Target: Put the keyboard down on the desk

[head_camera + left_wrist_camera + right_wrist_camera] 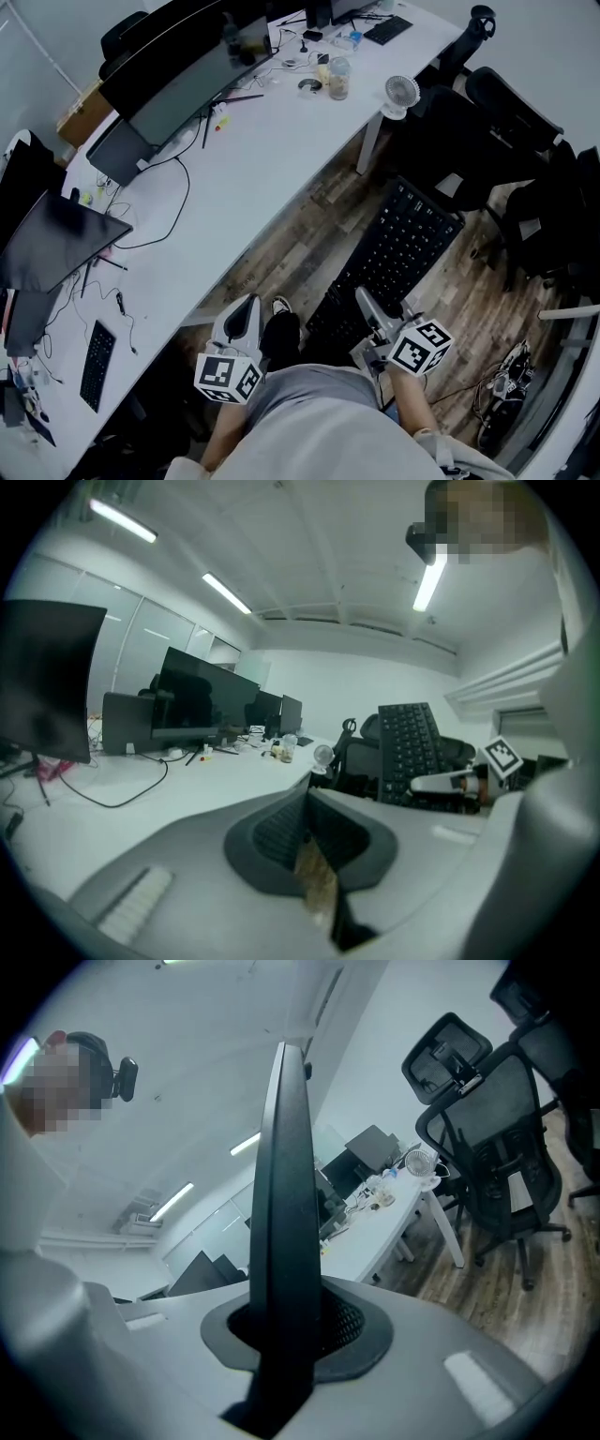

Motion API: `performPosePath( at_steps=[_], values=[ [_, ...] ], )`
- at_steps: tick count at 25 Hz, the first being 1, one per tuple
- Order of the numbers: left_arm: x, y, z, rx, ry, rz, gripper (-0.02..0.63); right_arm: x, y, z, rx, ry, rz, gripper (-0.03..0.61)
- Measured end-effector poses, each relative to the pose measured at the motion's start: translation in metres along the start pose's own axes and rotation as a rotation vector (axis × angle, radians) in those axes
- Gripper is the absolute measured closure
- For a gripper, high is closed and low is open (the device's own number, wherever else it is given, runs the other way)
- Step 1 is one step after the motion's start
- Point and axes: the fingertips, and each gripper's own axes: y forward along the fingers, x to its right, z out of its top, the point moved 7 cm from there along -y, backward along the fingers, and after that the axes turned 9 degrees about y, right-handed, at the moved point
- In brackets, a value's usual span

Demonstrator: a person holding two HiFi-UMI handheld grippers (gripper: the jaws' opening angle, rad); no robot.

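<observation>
A long white desk (pixel 272 159) runs across the office, with monitors (pixel 187 80) and cables along it, wood floor (pixel 309 225) and black chairs (pixel 506 112) beside it. And there's the black keyboard (pixel 394 248), up in the air over the floor between desk and chairs, clear of the desktop. The right gripper (pixel 367 305) has it clamped by its near end, jaws pressed on the slab, which shows edge-on in the right gripper view. The left gripper (pixel 246 314) hangs alongside, jaws closed together on nothing
</observation>
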Motion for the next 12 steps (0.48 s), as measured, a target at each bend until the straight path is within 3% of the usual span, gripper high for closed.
performPosePath(
  at_steps=[3,12],
  values=[
    [-0.001,0.013,0.003,-0.008,0.045,-0.005,0.614,0.005,0.011,0.006,-0.008,0.01,0.0,0.497],
    [-0.032,0.072,0.026,0.047,-0.023,-0.034,0.614,0.014,0.064,0.042,-0.007,0.02,0.005,0.497]
  ],
)
